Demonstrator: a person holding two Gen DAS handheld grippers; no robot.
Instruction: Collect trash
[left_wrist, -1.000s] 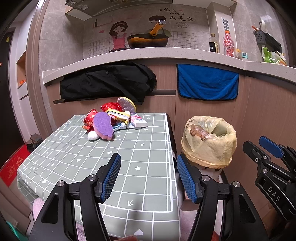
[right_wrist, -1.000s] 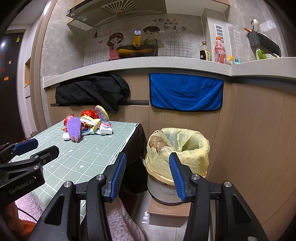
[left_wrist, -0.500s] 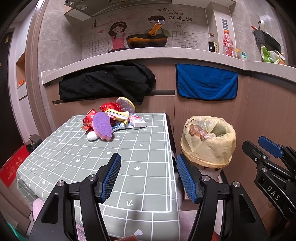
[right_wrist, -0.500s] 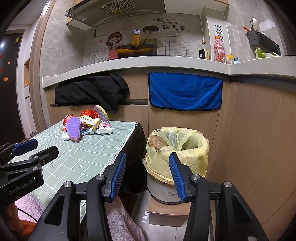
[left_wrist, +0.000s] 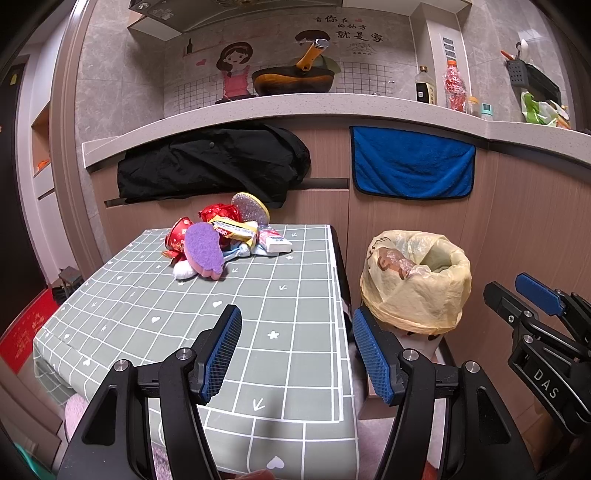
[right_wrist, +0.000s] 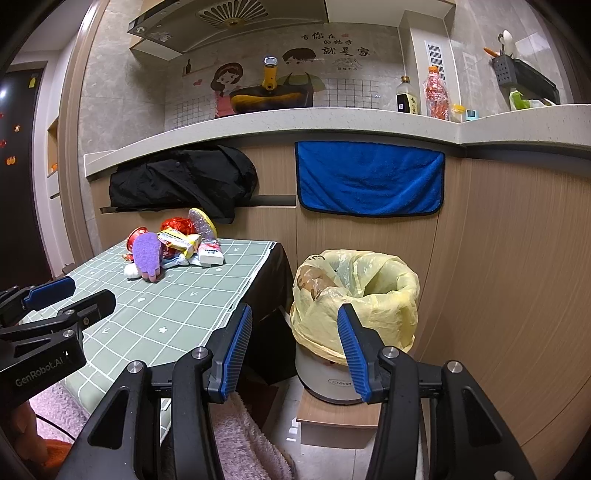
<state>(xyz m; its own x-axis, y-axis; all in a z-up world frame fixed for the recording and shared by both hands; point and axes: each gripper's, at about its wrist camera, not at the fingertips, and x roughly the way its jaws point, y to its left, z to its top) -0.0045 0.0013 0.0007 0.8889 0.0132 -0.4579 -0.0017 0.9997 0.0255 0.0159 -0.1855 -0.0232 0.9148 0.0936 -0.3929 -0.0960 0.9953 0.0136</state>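
Trash pile (left_wrist: 221, 240) beside bin (left_wrist: 415, 280)

Black tongs (left_wrist: 295, 347) w/ ribbed blue pads (left_wrist: 223, 350), silver screws, white "DAS"/"GenRobot.AI" lettering.

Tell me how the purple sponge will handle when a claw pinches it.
The purple sponge looks like foam with a scrubby face, so probably light, squashy and grippy. It leans on the trash pile, so lifting it may shift wrappers.
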